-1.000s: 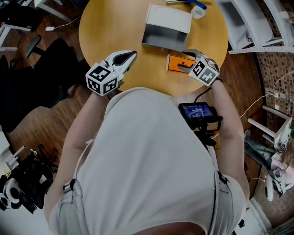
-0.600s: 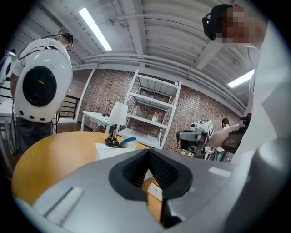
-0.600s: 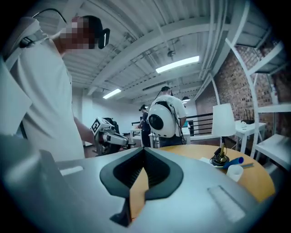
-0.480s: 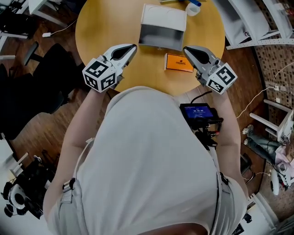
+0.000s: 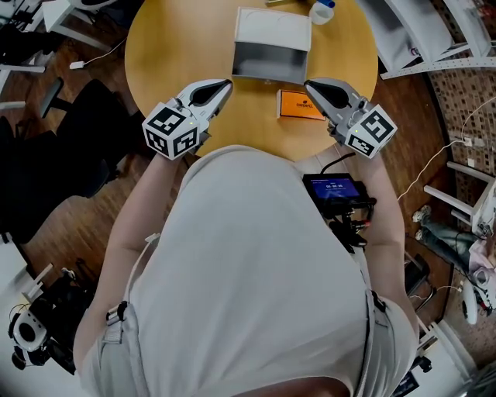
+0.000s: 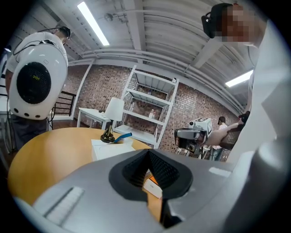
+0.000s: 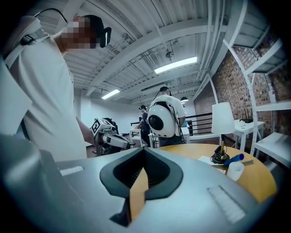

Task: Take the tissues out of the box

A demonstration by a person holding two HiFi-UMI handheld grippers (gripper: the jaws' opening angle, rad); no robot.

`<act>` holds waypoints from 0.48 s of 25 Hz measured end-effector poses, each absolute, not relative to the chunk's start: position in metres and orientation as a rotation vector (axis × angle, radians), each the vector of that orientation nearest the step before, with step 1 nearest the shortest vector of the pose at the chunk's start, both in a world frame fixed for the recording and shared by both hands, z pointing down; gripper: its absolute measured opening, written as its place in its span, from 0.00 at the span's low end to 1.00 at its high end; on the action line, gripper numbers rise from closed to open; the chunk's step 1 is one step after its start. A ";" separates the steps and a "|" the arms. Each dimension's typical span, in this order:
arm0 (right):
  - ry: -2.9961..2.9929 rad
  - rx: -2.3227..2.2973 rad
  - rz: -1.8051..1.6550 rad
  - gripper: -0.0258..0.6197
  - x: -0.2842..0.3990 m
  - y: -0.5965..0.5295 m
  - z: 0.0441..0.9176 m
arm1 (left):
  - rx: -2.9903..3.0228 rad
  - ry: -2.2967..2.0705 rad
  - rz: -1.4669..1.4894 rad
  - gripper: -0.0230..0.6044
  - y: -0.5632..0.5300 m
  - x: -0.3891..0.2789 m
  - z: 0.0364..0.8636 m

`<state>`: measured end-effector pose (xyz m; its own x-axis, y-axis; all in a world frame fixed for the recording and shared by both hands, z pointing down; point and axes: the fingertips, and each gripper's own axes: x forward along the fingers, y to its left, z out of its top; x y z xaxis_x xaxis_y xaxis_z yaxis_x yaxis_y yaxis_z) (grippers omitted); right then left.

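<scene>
An open white box (image 5: 273, 29) with a grey inside lies at the far middle of the round wooden table (image 5: 170, 46). In front of it, flat on the table, lies an orange tissue pack (image 5: 299, 105). My right gripper (image 5: 310, 84) hovers just right of the pack, shut with nothing between its jaws. My left gripper (image 5: 225, 83) hangs left of the pack, also shut and empty. In the left gripper view, the pack (image 6: 153, 183) shows past the closed tips (image 6: 148, 153), with the box (image 6: 110, 148) behind. Nothing is held in the right gripper view (image 7: 143, 151).
A white cup (image 5: 322, 12) and a blue pen (image 7: 234, 159) sit at the table's far edge. White shelving (image 5: 422, 39) stands at the right, dark chairs (image 5: 70, 116) at the left. A device (image 5: 336, 191) hangs at my waist. Another person (image 7: 162, 119) stands beyond the table.
My right gripper was open over the orange pack a second ago. It has since shut and drawn back to the right, leaving the pack on the table. The left gripper barely moved.
</scene>
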<state>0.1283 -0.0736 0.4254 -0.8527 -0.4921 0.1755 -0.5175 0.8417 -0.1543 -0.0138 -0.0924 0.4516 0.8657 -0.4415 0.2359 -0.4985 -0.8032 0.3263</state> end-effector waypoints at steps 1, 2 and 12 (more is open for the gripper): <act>-2.887 0.786 0.293 0.04 0.127 -0.072 0.426 | 2.656 -0.702 0.214 0.04 -0.093 -0.014 0.452; -2.886 0.779 0.291 0.04 0.127 -0.071 0.427 | 2.653 -0.706 0.216 0.04 -0.093 -0.015 0.453; -2.878 0.784 0.321 0.04 0.127 -0.074 0.430 | 2.620 -0.732 0.227 0.04 -0.102 -0.017 0.460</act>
<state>0.1274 -0.0740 0.4299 -0.8543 -0.4836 0.1907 -0.5137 0.8415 -0.1676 -0.0171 -0.1015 0.4598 0.8488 -0.4600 0.2605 -0.5267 -0.7784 0.3417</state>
